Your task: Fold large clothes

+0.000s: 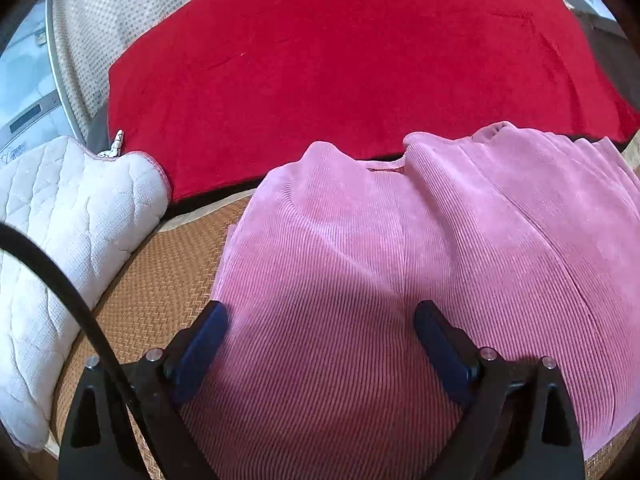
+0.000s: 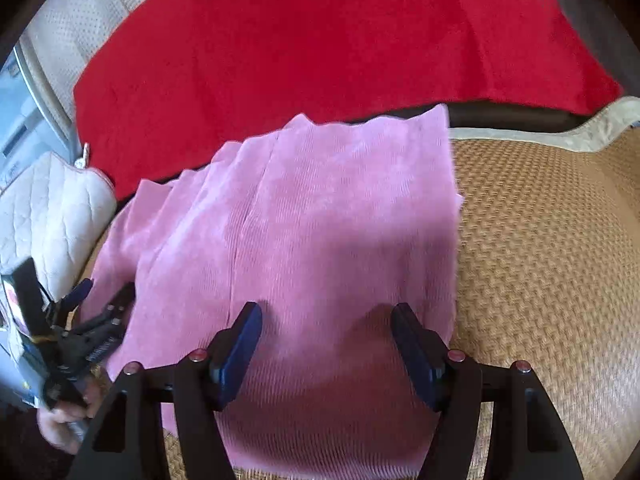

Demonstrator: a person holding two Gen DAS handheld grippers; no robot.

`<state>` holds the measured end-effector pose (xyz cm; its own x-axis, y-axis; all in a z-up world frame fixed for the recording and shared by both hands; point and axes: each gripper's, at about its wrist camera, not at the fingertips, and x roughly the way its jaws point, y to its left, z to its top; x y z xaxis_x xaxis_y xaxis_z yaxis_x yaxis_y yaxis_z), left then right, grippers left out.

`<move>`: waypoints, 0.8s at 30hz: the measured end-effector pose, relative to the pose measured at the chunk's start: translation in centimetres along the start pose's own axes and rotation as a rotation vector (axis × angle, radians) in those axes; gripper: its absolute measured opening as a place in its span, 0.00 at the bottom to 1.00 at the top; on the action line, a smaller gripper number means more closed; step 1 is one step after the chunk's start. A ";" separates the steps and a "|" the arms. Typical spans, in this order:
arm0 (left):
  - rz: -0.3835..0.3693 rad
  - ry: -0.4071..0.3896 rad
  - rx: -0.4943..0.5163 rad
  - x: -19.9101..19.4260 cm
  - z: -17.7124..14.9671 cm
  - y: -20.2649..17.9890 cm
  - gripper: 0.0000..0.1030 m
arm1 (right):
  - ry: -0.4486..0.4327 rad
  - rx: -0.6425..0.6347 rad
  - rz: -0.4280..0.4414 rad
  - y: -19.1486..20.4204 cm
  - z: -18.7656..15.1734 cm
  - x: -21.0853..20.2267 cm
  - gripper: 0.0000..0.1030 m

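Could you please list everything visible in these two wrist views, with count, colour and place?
pink ribbed garment: one, pink, laid on the mat in front of both grippers.
woven mat: one, tan, under the garment.
red blanket: one, red, beyond the garment.
quilted pad: one, white, left of the mat.
dotted fabric: one, cream, behind the blanket at far left.
black cable: one, black, crossing the left wrist view.
left hand-held gripper: one, black with blue pads, open above the garment.
right hand-held gripper: one, same colours, open above the garment.
hand: one, holding the left gripper.
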<state>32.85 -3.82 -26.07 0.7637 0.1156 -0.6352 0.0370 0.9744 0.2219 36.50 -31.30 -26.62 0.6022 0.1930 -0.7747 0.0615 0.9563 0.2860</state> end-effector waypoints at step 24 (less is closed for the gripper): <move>0.072 -0.030 -0.041 -6.9 5.7 -5.6 0.92 | -0.294 0.129 0.178 -7.9 -6.7 -13.0 0.69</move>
<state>31.08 -11.14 -18.73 0.7823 0.1802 -0.5963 -0.0441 0.9709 0.2355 22.85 -39.92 -22.60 0.8142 0.2649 -0.5167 0.0234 0.8742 0.4850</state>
